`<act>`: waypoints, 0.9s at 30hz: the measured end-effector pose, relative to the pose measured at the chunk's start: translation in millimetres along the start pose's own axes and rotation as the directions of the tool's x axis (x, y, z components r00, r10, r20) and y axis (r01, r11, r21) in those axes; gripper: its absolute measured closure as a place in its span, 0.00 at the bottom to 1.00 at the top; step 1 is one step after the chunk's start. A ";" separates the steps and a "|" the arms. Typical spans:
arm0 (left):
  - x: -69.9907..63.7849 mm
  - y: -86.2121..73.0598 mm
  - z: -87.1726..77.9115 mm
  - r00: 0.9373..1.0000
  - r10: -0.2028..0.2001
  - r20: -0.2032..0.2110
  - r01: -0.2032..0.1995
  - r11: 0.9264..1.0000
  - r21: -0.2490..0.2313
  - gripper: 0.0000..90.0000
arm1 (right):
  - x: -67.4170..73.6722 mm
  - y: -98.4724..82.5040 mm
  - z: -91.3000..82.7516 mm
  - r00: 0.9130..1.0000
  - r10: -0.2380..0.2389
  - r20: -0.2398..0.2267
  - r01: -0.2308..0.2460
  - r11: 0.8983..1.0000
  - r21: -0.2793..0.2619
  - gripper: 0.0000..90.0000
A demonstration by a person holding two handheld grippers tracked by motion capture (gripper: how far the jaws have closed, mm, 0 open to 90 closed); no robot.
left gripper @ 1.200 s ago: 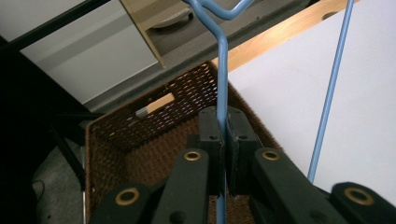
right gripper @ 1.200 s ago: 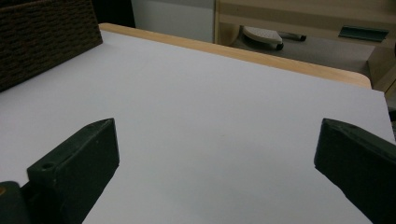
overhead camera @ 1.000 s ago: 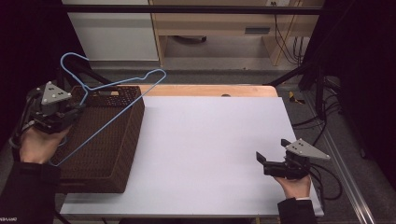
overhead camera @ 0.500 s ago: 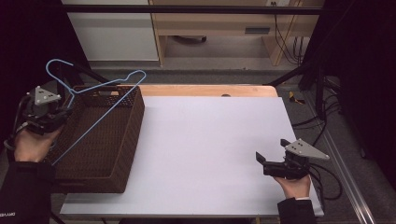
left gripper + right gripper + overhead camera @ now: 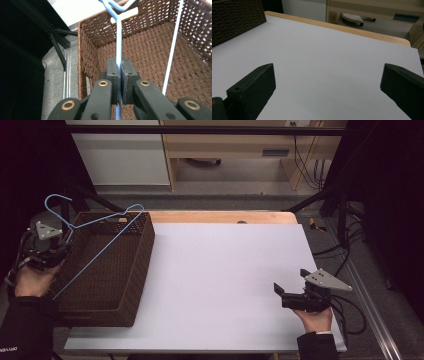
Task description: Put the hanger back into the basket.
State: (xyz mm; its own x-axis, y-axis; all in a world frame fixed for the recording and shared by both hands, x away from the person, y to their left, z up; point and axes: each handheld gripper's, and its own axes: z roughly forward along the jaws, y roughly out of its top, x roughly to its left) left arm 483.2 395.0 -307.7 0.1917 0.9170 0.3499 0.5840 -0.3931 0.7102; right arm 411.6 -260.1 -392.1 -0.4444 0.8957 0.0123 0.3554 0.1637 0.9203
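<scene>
High view: the left gripper [image 5: 47,251] is at about 9 o'clock of the table [image 5: 225,270], just outside the left wall of the brown basket [image 5: 107,270]. It is clamped on a blue hanger [image 5: 95,237]. The hanger hangs over the basket, its hook at 11 o'clock of the gripper and its long bar running down toward 7 o'clock inside the basket. It leans on the far rim, as far as I can judge. The right gripper [image 5: 287,295] rests at about 4 o'clock of the table, well apart from the basket, with its jaws apart and nothing between them.

Left gripper view: the two pads [image 5: 127,75] are pressed together on the thin blue wire of the hanger [image 5: 118,37], which goes up to 12 o'clock. The other side of the hanger [image 5: 172,50] passes at 2 o'clock. Below is the woven floor of the basket [image 5: 150,55], with nothing else lying in it.

Right gripper view: both jaws stand wide apart over the bare white table [image 5: 332,57]. A corner of the basket [image 5: 234,17] is at 10 o'clock.

Progress: I judge the hanger is gripped and brought above the basket, but not laid down. What is left is to lower it inside and to let it go.

Writing: small white letters are on the left sleeve [image 5: 15,340], too small to read. I see no other label.
</scene>
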 end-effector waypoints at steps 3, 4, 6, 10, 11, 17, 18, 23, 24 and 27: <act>-0.7 -5.8 5.3 1.000 0.002 0.000 -0.002 1.000 0.013 0.96 | 0.3 0.0 0.2 1.000 0.002 -0.002 -0.002 1.000 0.000 0.01; -1.5 -7.6 7.3 1.000 0.002 -0.001 -0.002 1.000 0.017 0.96 | 0.3 0.0 0.2 1.000 0.002 -0.002 -0.002 1.000 0.000 0.01; -3.4 -11.2 11.2 1.000 0.002 0.001 -0.002 1.000 0.027 0.96 | -0.3 -0.3 0.4 1.000 -0.007 0.001 0.007 1.000 0.004 0.01; -9.6 -18.6 19.9 1.000 0.003 0.010 -0.004 0.999 0.044 0.96 | -0.1 -0.3 0.5 1.000 -0.006 0.001 0.006 1.000 0.004 0.01; -11.3 -20.3 22.2 1.000 0.004 0.011 -0.005 0.999 0.048 0.96 | 0.0 -0.3 0.6 1.000 -0.006 0.001 0.006 1.000 0.004 0.01; -20.0 -27.5 35.2 1.000 0.005 0.019 -0.007 0.997 0.081 0.96 | 0.3 -0.4 0.7 1.000 -0.006 0.003 0.006 1.000 0.006 0.01; -21.9 -28.3 37.4 1.000 0.006 0.013 -0.007 0.996 0.089 0.96 | 0.3 -0.5 0.7 1.000 -0.006 0.004 0.006 1.000 0.007 0.01; -27.5 -31.3 46.2 1.000 -0.004 0.011 0.002 0.993 0.119 0.96 | 0.5 -0.6 1.0 1.000 -0.007 0.004 0.007 1.000 0.007 0.01; -28.5 -31.9 47.7 1.000 0.000 0.010 -0.001 0.992 0.125 0.96 | 0.5 -0.6 1.0 1.000 -0.007 0.004 0.007 1.000 0.007 0.01; -30.3 -33.4 52.1 1.000 0.000 0.024 -0.004 0.989 0.150 0.96 | 0.5 -0.5 0.7 1.000 -0.006 0.005 0.006 1.000 0.007 0.01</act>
State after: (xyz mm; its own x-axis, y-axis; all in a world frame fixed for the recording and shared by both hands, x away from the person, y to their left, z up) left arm 498.9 383.9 -373.9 0.2112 0.9182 0.3351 0.6948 -0.3821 0.6092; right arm 411.8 -259.4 -392.8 -0.4425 0.8967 0.0046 0.3584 0.1721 0.9176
